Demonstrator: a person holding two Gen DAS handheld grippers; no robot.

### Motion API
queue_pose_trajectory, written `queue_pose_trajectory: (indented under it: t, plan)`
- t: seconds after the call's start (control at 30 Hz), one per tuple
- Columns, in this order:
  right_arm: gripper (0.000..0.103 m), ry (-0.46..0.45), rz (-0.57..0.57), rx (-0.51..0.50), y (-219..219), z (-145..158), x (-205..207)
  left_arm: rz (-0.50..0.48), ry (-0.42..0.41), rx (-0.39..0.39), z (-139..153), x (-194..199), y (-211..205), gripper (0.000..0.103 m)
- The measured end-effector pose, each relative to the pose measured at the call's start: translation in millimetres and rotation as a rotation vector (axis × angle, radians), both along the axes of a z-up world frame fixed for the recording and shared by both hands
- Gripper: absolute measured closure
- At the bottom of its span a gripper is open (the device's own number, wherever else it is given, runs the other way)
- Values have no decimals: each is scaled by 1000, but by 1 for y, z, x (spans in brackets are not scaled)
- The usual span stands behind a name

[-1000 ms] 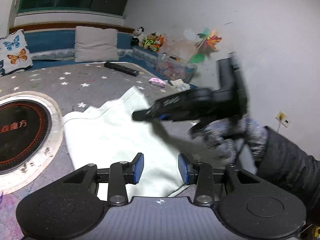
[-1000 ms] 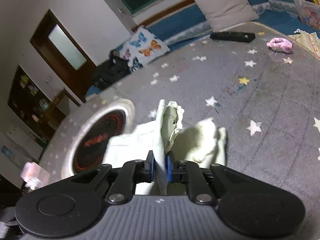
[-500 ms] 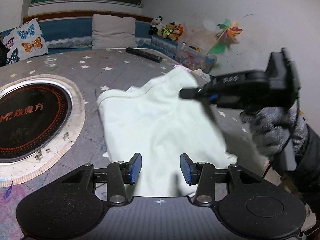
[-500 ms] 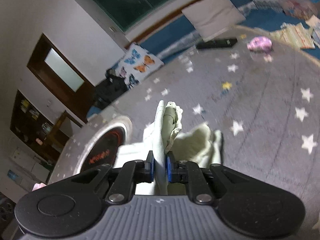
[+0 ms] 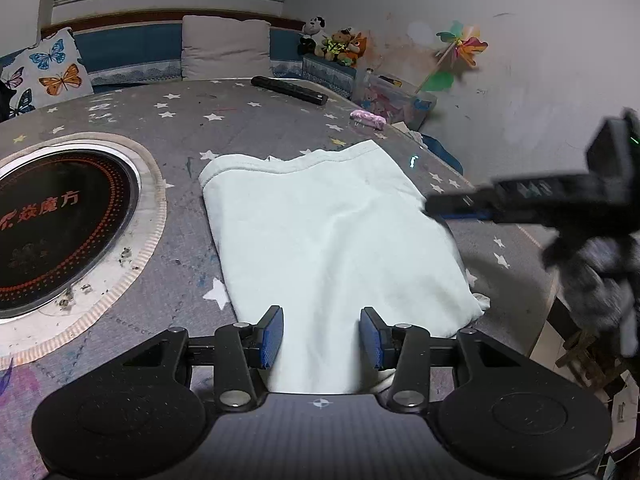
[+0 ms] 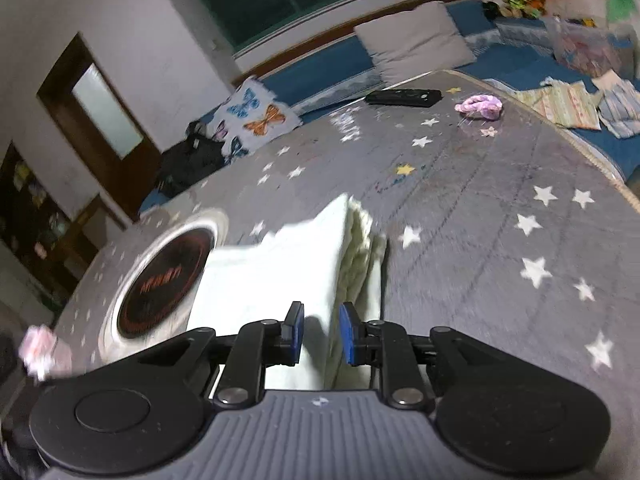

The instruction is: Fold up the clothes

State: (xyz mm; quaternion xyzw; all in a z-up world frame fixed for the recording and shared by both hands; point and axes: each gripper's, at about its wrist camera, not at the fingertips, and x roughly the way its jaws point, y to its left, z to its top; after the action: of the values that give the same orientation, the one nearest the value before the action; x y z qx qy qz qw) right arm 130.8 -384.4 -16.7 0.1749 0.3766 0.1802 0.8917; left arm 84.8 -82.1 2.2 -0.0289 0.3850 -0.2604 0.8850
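A pale cream garment [image 5: 320,232] lies folded flat on the grey star-patterned table [image 5: 248,128]. My left gripper [image 5: 322,338] hovers open over its near edge, with cloth showing between the blue pads but not pinched. In the left wrist view my right gripper [image 5: 430,205], held by a gloved hand [image 5: 592,264], sits at the garment's right edge. In its own view the right gripper [image 6: 322,334] is open, and the garment's [image 6: 280,272] stacked layered edge lies loose below and ahead of its jaws.
A round black hob [image 5: 60,216] is set in the table left of the garment. A black remote [image 5: 290,90] and a small pink thing [image 5: 368,119] lie at the far side. The table edge [image 5: 532,240] runs close on the right. Cushions and toys line the back bench.
My right gripper has opened and let go of the garment edge it held up. The cloth dropped flat into a fold. The right gripper drew away to the right.
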Motion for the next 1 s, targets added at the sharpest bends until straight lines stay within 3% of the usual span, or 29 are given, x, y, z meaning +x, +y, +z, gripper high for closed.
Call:
queue_pose_trajectory:
  t: [0.4,0.47,0.7,0.9,1.0]
  plan:
    - [84,26,55,-64,8,-9,-72,-8,-10,35,-6,0,-7,57]
    - [93,32,23,-68,2,-10,-75,-9,-14,40,-6,-1,-7,57]
    - [94,55,-86,-84,-17,-15,-87,-7,-19,45,-7,-3,-8,57]
    - [91,-82,11,-69,5,8,-89,-2,-20,49,-6,-3,-8,57]
    - [91,-89,62,-75,19,4,-82,0,-19,50,-6,-3,-8,57]
